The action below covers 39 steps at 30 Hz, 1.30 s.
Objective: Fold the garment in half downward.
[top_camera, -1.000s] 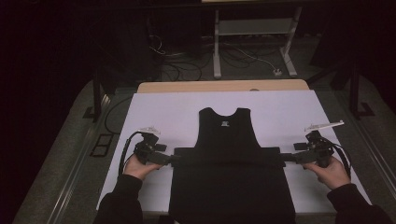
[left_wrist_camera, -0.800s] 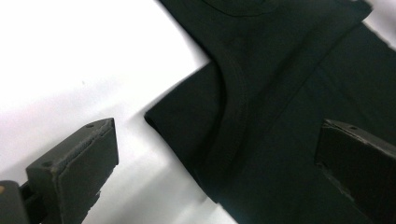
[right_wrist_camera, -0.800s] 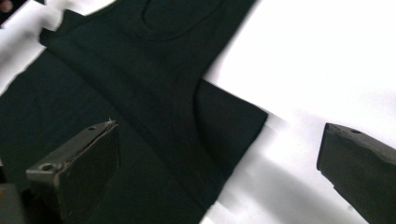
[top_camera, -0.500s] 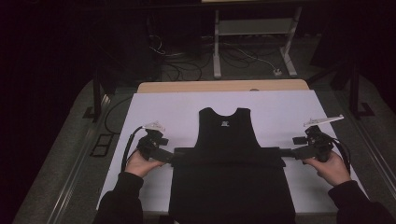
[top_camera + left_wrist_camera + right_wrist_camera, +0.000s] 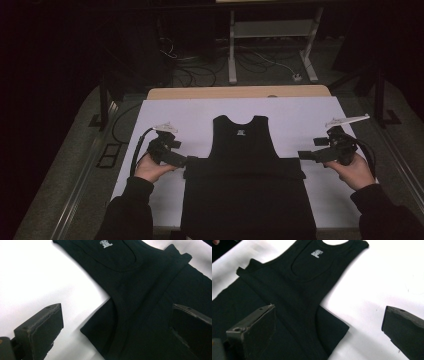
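Both hand-held grippers back off the black tank top: left hand-held gripper slides out past its folded corner, right hand-held gripper pulls away too; jaws now apart, gripping nothing.

Each hand-held gripper, left and right, is black with two flat rectangular padded jaws, a pale three-cornered top plate and a trailing black cable. Both sleeves are dark.

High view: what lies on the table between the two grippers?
The black tank top lies between the left gripper and right gripper, on the white sheet, in the high view.
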{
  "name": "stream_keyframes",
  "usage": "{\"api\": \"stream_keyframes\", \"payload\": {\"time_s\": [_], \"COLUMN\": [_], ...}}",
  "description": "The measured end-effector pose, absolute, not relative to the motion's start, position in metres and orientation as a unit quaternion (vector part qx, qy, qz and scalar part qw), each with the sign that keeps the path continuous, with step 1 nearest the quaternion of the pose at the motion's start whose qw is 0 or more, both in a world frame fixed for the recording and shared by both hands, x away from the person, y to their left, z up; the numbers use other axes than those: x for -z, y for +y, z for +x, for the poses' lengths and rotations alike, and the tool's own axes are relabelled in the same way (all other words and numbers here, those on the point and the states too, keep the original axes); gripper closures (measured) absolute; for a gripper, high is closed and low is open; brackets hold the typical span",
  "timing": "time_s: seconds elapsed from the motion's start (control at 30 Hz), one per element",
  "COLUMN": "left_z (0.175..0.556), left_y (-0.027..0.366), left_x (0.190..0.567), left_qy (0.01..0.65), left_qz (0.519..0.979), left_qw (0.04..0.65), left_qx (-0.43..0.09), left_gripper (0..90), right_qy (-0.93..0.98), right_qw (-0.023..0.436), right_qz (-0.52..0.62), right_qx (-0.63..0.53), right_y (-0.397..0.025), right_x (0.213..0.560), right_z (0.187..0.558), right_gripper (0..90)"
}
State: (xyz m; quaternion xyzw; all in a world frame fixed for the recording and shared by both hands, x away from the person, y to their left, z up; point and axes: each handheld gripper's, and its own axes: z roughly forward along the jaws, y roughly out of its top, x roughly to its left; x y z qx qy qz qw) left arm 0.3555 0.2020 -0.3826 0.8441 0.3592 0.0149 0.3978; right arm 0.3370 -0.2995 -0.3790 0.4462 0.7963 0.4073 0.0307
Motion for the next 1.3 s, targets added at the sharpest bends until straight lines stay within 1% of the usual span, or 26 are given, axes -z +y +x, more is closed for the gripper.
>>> {"api": "stream_keyframes", "payload": {"time_s": [0.77,1.3], "left_z": [0.382,0.403], "left_y": [0.187,0.177], "left_x": [0.358,0.356], "left_qy": [0.342,0.341], "left_qz": [0.856,0.858], "left_qw": [0.387,0.384], "left_qx": [-0.026,-0.022], "left_gripper": [0.0,0.0], "right_qy": [0.795,0.804], "right_qw": [0.046,0.051], "right_qz": [0.447,0.438], "right_qx": [-0.407,-0.399], "right_y": [-0.3,-0.286], "right_x": [0.356,0.351], "right_z": [0.364,0.388], "right_gripper": [0.0,0.0]}}
